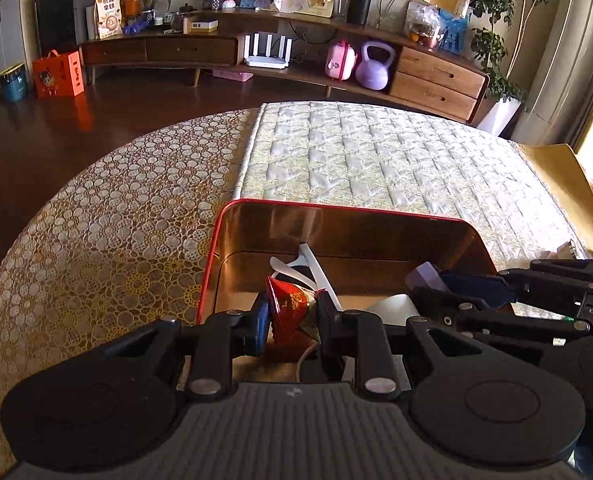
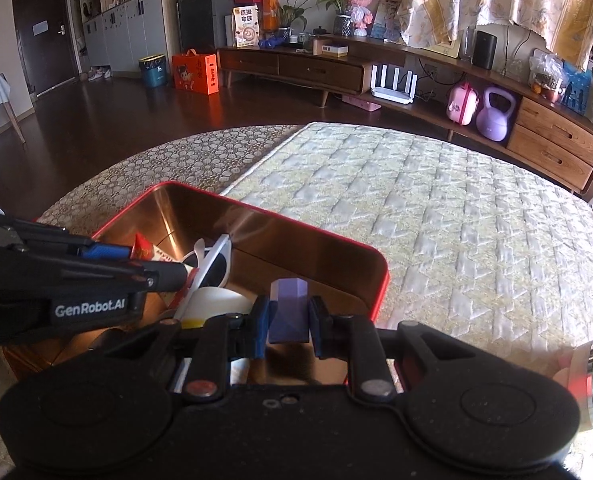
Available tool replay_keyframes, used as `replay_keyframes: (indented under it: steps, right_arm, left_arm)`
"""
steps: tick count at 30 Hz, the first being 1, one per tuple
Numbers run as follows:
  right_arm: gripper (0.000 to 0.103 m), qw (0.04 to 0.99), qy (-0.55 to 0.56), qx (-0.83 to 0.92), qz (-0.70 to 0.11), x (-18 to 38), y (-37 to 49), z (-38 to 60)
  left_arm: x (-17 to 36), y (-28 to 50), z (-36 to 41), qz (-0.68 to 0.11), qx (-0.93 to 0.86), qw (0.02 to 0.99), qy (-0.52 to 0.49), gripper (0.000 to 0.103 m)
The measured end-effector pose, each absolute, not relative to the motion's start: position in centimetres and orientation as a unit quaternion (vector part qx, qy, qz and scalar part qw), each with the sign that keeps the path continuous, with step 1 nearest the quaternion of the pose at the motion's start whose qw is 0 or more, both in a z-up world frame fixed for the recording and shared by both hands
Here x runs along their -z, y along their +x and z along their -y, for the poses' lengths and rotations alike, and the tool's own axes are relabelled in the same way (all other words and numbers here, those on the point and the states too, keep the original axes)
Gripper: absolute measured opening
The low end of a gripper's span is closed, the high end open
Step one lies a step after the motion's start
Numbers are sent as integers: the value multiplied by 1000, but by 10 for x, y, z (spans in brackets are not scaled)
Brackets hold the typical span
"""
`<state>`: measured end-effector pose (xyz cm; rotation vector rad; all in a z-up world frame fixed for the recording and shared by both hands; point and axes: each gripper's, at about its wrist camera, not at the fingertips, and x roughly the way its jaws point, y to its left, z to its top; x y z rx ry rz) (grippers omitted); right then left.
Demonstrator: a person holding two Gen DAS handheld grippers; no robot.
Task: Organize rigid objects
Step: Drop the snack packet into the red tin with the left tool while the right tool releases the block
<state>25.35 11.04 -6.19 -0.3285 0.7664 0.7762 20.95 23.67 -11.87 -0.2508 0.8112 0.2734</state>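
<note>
The brand name "GenRobot.AI" is printed in white letters on the black side of the left gripper (image 2: 178, 270), as seen from the right wrist view.

Large dark Chinese characters are printed on a cream snack bag (image 2: 248, 26) standing on the long wooden sideboard (image 2: 320, 65); they appear to read "燕麦拿铁", though the first two characters are not sharp. The same bag is seen in the left wrist view (image 1: 108, 15).

An orange gift box (image 2: 195, 72) on the floor carries a cartoon figure and dark Chinese characters, too small to be read.

Gold markings are seen on the red wrapper (image 1: 290, 308) held in the left gripper, but no characters can be made out.
</note>
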Motion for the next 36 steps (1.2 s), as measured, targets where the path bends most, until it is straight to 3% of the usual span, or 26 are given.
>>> replay_keyframes:
  steps: [18, 26, 28, 30, 32, 36]
  right_arm:
    - [29, 845, -128, -368, -368, 46, 239, -88]
    - [43, 848, -102, -371, -364, 30, 224, -72]
    - [51, 851, -93, -371, -360, 26, 219, -65]
    - [57, 853, -86, -372, -355, 23, 213, -59]
    - [59, 855, -78, -370, -355, 19, 210, -52]
    - [63, 858, -62, -367, -353, 12, 200, -40]
  left_arm:
    - [114, 199, -233, -402, -133, 897, -125, 27]
    - [101, 184, -227, -393, -128, 901, -133, 30]
    - [97, 180, -224, -391, -127, 902, -131, 34]
    - [92, 173, -221, -382, -128, 906, -130, 55]
    - [86, 166, -217, -367, -126, 913, -127, 65]
    - [77, 157, -209, -362, -120, 916, -121, 65]
